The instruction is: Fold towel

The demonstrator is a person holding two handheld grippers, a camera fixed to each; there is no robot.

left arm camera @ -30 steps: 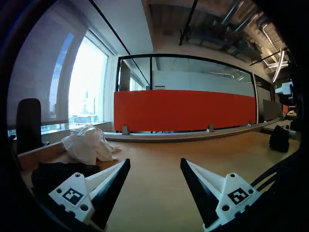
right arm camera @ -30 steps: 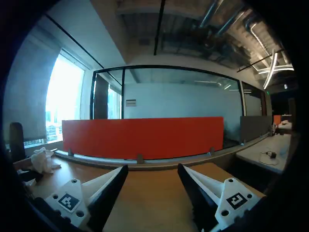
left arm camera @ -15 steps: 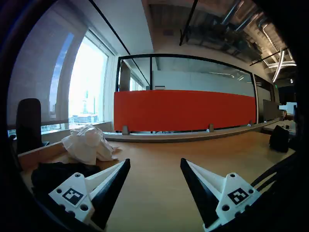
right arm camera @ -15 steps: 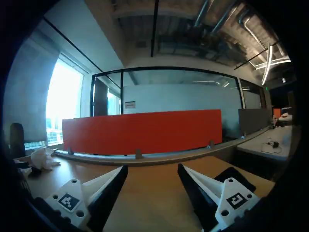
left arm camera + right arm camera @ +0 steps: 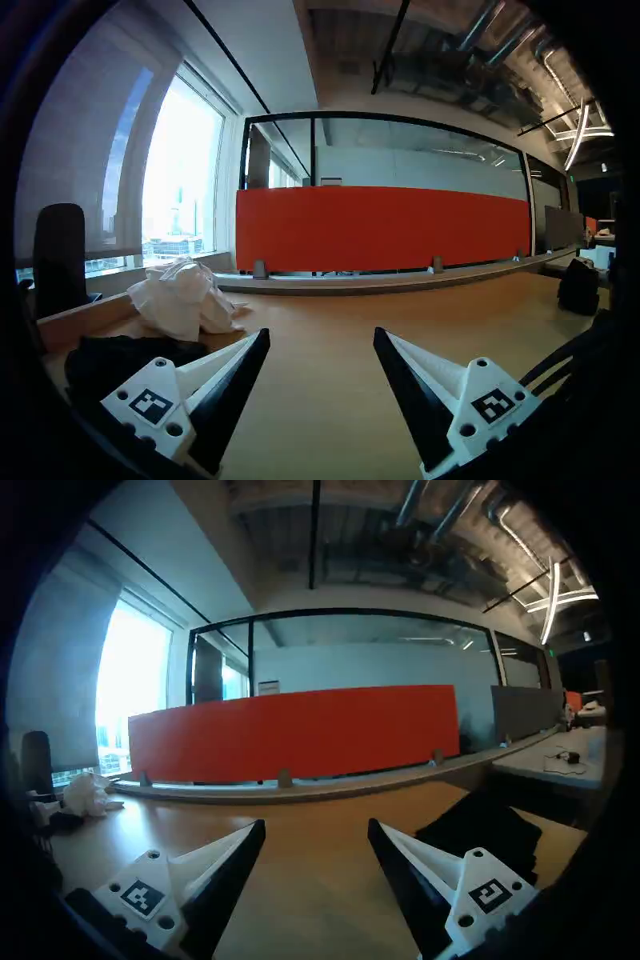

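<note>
Left gripper view, left to right:
- One dark chair stands at the far left, by the window.
- One black cloth lies near the left finger.
- One crumpled white towel lies on the wooden table, just behind the black cloth, left of centre.
- One orange panel runs along the far edge of the table.
- One dark bundle sits at the far right.

The left gripper is level and low over the table. Its two fingers are spread wide, with bare table between them, and they grasp nothing.

Right gripper view, left to right:
- The white towel appears small at the far left.
- The orange panel spans the middle.
- One black folded cloth lies on the table behind the right finger.
- One second table stands far right.

The right gripper is tipped slightly down. It is released, with its fingers wide apart, and it holds nothing.
</note>
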